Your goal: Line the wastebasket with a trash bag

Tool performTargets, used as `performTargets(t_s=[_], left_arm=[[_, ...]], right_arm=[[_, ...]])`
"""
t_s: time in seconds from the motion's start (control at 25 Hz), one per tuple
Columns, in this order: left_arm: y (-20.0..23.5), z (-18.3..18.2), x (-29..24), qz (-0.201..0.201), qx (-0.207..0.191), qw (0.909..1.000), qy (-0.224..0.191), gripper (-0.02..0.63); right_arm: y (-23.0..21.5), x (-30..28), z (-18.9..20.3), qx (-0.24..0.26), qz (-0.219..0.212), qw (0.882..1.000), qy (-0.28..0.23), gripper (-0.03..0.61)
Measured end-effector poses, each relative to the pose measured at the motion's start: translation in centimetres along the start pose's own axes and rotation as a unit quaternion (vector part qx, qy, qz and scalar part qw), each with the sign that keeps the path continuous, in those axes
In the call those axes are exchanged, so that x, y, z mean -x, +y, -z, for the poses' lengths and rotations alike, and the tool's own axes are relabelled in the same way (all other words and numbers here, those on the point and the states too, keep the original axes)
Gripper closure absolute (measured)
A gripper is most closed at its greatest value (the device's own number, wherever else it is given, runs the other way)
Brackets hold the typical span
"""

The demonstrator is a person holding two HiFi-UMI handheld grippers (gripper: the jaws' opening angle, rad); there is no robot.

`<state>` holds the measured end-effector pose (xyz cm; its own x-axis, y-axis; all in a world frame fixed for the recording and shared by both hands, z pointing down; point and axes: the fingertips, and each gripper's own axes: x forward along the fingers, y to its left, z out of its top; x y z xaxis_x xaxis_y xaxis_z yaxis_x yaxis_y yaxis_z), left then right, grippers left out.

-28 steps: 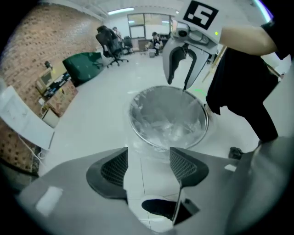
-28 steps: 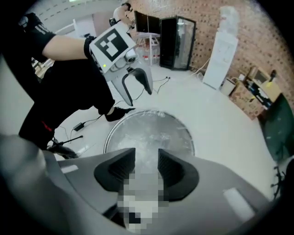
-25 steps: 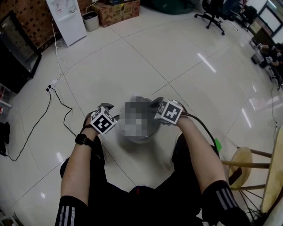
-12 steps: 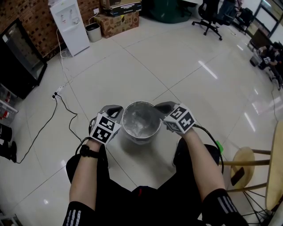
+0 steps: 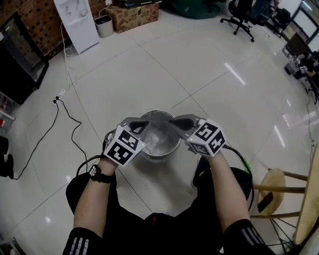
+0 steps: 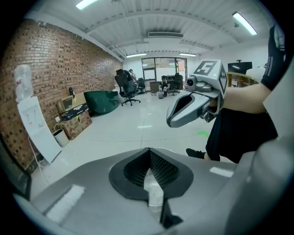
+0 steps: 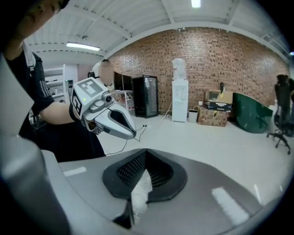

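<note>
Person: bare forearms and dark clothing fill the bottom of the head view, with a wristwatch (image 5: 95,173) on the left wrist.
Stool: a wooden stool (image 5: 271,185) stands just to the person's right, apart from the bin.
Left gripper: the left gripper (image 5: 141,125) is clenched, its jaws pressed together on a thin fold of clear film, and it hangs over the near-left side of the bin's mouth.
Right gripper: the right gripper (image 5: 175,122) is likewise clamped on a fold of the same film, over the right side of the mouth; its tips point toward the left gripper's, close but apart.
Trash bag: the trash bag (image 5: 157,136) is clear film that glints inside the bin, with its top pinched by both tools.
Wastebasket: the round metal wastebasket (image 5: 160,156) stands upright on the pale tiled floor (image 5: 164,74), just ahead of the person's knees.
Cable: a black cable (image 5: 67,117) trails over the tiles to the left.
Far wall: a white water dispenser (image 5: 76,21), a small bin (image 5: 103,24) and a cardboard box (image 5: 132,14) line the brick side.
Far right: an office chair (image 5: 241,16) stands well away.
</note>
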<state>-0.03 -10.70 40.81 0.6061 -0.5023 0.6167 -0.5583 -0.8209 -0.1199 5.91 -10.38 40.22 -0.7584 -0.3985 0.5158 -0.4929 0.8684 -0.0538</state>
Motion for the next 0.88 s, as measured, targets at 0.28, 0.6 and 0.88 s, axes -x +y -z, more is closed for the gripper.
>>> performTargets(t_s=[0.28, 0.6, 0.88], left_arm=[[0.9, -1.8, 1.6, 0.002, -0.007, 0.9993, -0.037, 0.62], [0.8, -2.9, 1.9, -0.011, -0.031, 0.9985, -0.044, 0.62], [2.2, -2.3, 1.5, -0.027, -0.025, 0.9988, -0.032, 0.62]], right_arm=[[-0.5, 0.3, -1.2, 0.035, 0.006, 0.999, -0.005, 0.572], [0.2, 0.3, -2.8, 0.039, -0.002, 0.999, -0.028, 0.572], [0.7, -0.2, -3.6, 0.041, -0.007, 0.999, -0.033, 0.572]])
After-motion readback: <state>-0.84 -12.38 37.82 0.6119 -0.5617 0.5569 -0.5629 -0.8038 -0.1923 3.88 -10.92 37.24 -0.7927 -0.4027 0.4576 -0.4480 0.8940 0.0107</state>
